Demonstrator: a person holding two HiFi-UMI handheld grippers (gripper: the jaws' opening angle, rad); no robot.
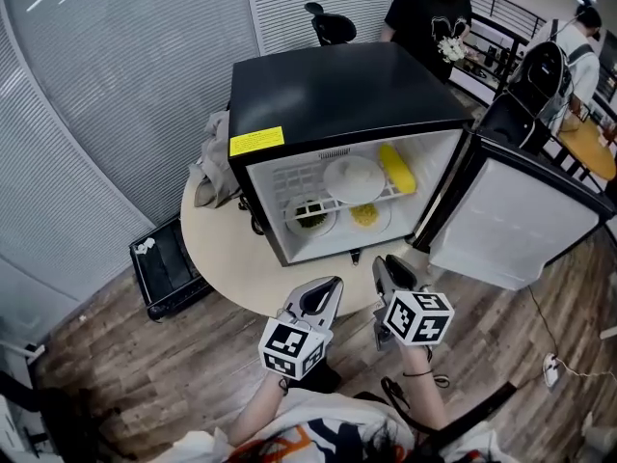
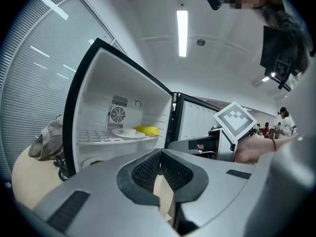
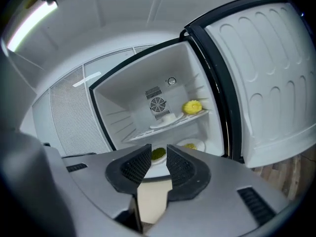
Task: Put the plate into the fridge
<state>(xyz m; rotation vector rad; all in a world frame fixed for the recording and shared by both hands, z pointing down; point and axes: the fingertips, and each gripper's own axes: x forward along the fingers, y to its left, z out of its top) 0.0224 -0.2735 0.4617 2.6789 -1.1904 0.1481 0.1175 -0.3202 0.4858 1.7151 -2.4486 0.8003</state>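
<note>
Since neither tool carries anything, the coming move depends on where the plate already lies and where the door stands.

Left tool (image 2: 159,157): jaws together, pads touching, nothing between them. Right tool (image 3: 159,158): jaws a little apart, gap empty. The two tools sit side by side, close but not touching, at the near edge of the table (image 1: 217,249). Both point at the open front of the fridge (image 1: 337,95).

Ahead of both tools, the plate (image 1: 353,178) rests flat on the wire shelf (image 1: 294,183). It lies just left of a yellow item (image 1: 397,169) on the same shelf. Under the shelf, two lower plates (image 1: 310,217) with food sit on the fridge floor.

Judgement: the plate is placed, and closing the door (image 1: 521,222) is the likely remaining step. The door stands swung wide to the right of the right tool, inner face toward the tools, hinged at the fridge's right side. The right tool is the nearer; the left tool would have to reach across it. The push should probably meet the door near its free edge and sweep it left toward the fridge front.
</note>
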